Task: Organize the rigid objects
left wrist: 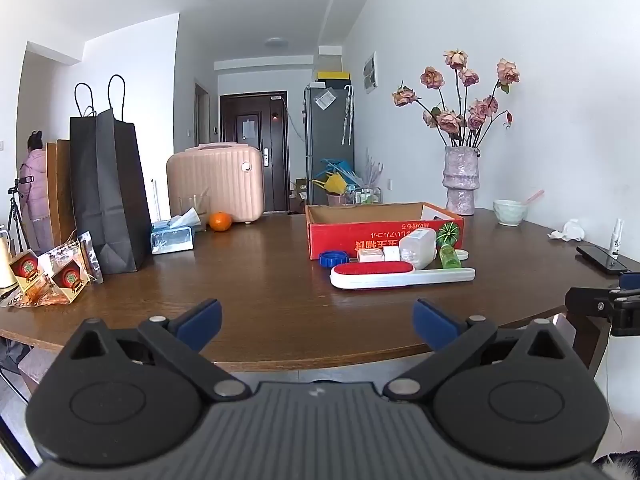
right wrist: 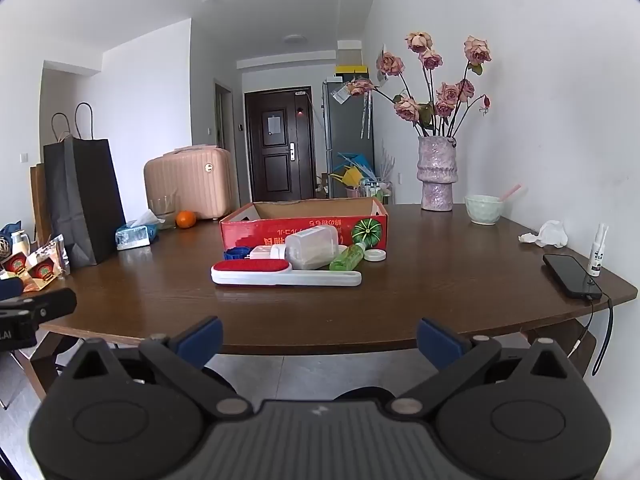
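Wide brown table (right wrist: 400,280), carrying everything. Toward its middle, a red cardboard box (right wrist: 256,229), open-topped and, as far as can be seen, empty; likely the place for the loose pieces. Just in front of the box, the rigid objects in a tight cluster: a white lint brush (right wrist: 286,276) with a red pad, lying nearest the near edge; behind it a clear lidded container (right wrist: 310,250) on its side, a green bottle (right wrist: 347,260) lying beside it, a white charger (right wrist: 262,252), a blue cap (right wrist: 235,254) and a white lid (right wrist: 375,255). Left tool (left wrist: 318,322) and right tool (right wrist: 319,340) both spread wide, holding nothing, hanging back at the near edge of the table, well apart from the cluster. Step in hand, by judgement: a first reach. Best to begin with the brush, since it bars the way to the rest; grip across the narrow handle rather than the broad pad, lift level, set down inside the box along a wall. Care with the bottle and container, both apt to roll if nudged. Writing: white print on the box front, upside down from here and not readable; a green melon picture at its right end. Small label on the spray bottle (right wrist: 597,254) by the black phone (right wrist: 570,276), too small to read.
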